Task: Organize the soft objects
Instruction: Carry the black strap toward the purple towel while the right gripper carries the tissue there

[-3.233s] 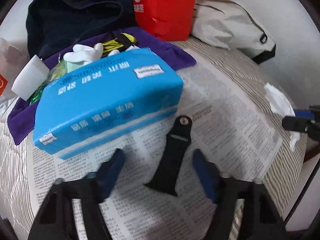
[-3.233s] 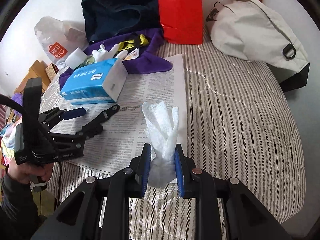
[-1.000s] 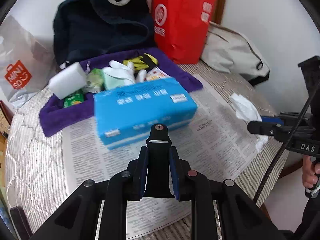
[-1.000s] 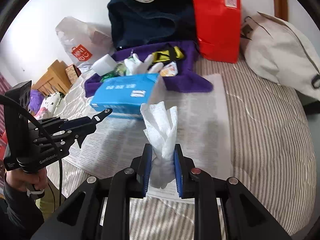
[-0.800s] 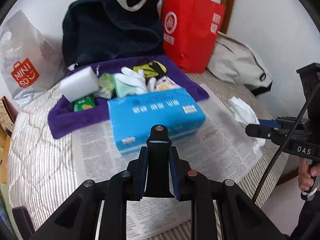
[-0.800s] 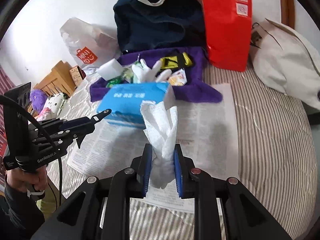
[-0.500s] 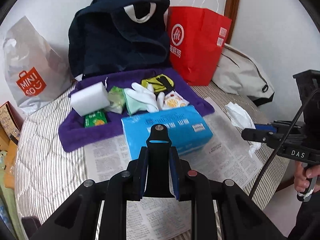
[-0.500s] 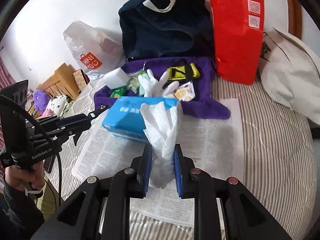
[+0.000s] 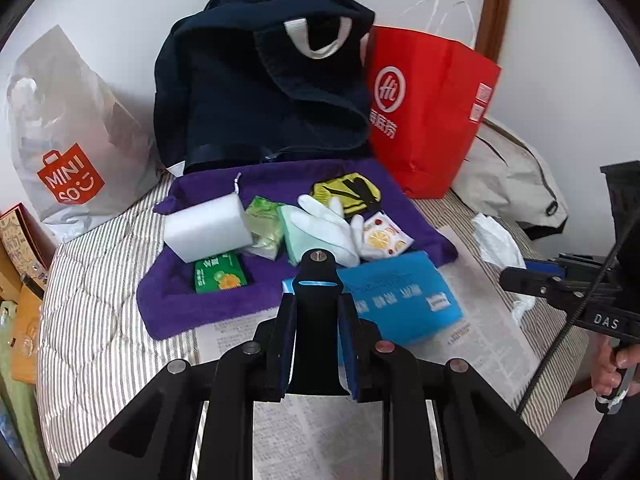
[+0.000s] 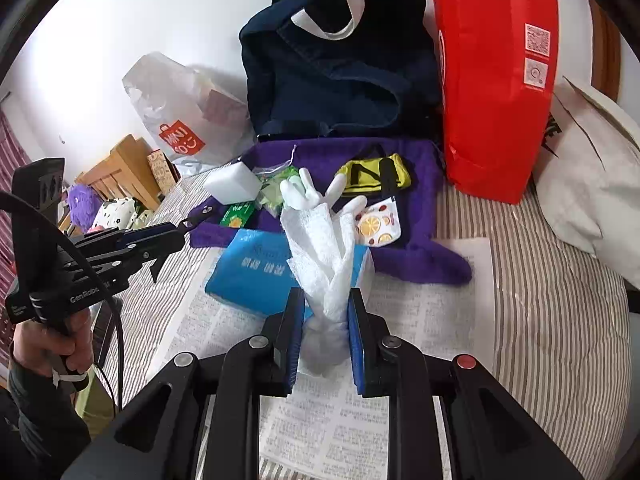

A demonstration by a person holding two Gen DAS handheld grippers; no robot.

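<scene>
Both grippers have pulled back since 3.2 s ago. The left gripper (image 9: 316,344), then spread apart, now clamps a black bracket (image 9: 317,280). The right gripper (image 10: 325,332) stays clamped on the white tissue (image 10: 324,248) above the blue tissue pack (image 10: 256,268). The purple cloth (image 9: 208,300) holds 1 sponge (image 9: 206,232), gloves (image 9: 328,228) and packets.

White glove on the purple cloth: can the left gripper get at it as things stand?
Probably not yet. The left gripper is shut on a black bracket, so its jaws are occupied, and the blue tissue pack lies between it and the white glove. From above, nothing covers the glove.
</scene>
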